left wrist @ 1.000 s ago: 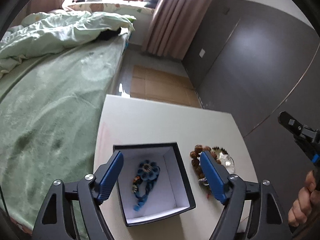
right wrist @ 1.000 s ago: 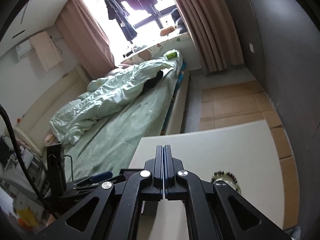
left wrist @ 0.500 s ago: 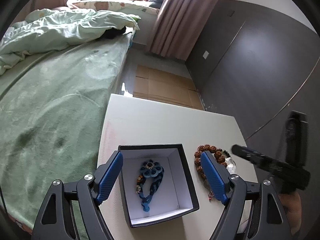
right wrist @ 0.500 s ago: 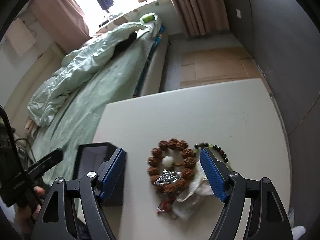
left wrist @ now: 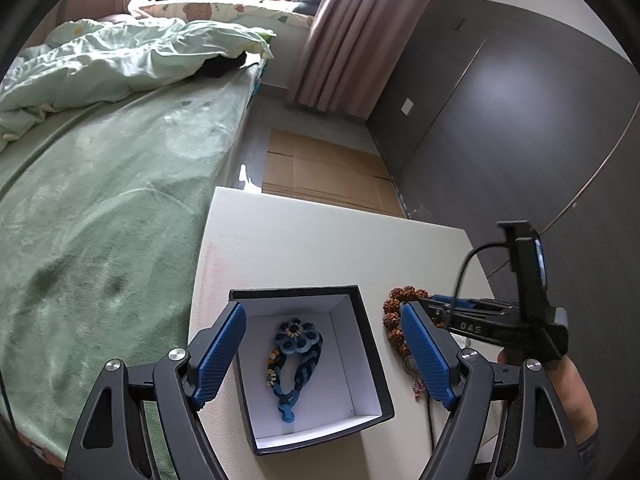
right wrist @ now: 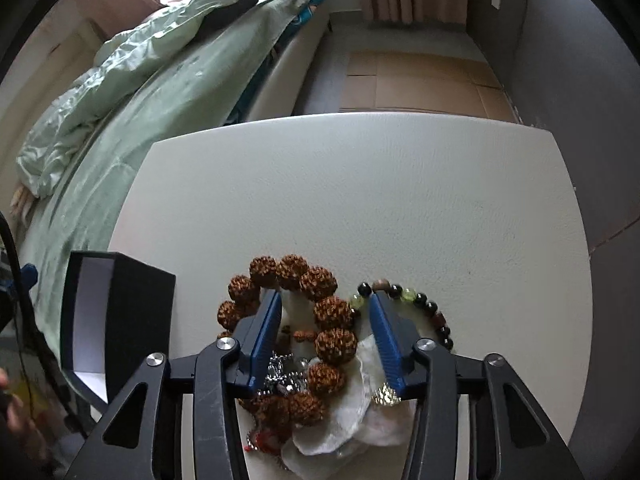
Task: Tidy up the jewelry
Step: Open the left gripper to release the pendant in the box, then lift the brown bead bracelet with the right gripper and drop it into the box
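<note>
Pointing steeply down, right gripper (right wrist: 325, 322) jaws closing around brown bead bracelet (right wrist: 320, 312), not yet pressing.

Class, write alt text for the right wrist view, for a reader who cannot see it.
The right gripper, its jaws just closing, straddles a bracelet of large brown beads in a jewelry pile on a white table; whether the pads press it is unclear. A black open box stands left, a green bed behind.

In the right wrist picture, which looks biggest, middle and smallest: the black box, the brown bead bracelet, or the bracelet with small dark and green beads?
1. Brown bead bracelet, though the gripper hides part of it.
2. Black box, close behind and partly cut off.
3. Small-bead bracelet, clearly the smallest.
</note>
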Demonstrator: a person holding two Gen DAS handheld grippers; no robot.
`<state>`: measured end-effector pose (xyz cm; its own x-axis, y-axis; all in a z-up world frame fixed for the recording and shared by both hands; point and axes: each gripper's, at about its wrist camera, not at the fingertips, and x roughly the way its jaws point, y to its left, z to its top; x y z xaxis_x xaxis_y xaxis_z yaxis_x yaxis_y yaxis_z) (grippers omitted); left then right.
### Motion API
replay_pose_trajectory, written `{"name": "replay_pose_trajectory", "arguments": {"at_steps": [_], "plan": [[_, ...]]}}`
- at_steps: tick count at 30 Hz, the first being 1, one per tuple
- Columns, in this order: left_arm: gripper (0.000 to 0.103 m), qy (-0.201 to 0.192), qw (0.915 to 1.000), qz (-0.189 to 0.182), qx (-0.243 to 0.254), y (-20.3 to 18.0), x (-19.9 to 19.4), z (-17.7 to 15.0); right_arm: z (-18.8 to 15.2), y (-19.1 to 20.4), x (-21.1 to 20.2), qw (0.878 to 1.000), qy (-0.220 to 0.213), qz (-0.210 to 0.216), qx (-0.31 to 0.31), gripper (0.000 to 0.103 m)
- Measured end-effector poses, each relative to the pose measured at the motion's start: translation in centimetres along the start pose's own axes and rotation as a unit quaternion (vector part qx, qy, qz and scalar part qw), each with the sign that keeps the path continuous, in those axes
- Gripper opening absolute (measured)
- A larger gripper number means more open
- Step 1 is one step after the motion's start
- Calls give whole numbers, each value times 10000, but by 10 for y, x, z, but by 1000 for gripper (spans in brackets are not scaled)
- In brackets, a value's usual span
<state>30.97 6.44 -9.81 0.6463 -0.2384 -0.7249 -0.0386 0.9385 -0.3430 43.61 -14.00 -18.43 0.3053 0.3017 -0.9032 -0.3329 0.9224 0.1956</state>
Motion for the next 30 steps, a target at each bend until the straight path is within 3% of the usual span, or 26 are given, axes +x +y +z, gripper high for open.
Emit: {"name": "replay_pose_trajectory", "arguments": {"at_steps": [1, 2, 6, 15, 30], "plan": [[81, 2, 10000, 2, 1, 0, 0, 0, 0, 3, 2, 9999, 58, -100, -89, 23], [81, 4, 10000, 3, 0, 0, 0, 0, 0, 5, 4, 9996, 94, -183, -182, 21], [81, -19, 10000, -15, -44, 1, -2, 0, -6, 12, -6, 9989, -28, -242, -401, 20], [81, -143, 9998, -26, -122, 3, -10, 0, -6, 38, -78, 9932, -1018, -71, -553, 20], [81, -668, 9968, 62, -445, 16, -33, 6, 8, 95, -177, 9707, -2203, 165, -940, 20]]}}
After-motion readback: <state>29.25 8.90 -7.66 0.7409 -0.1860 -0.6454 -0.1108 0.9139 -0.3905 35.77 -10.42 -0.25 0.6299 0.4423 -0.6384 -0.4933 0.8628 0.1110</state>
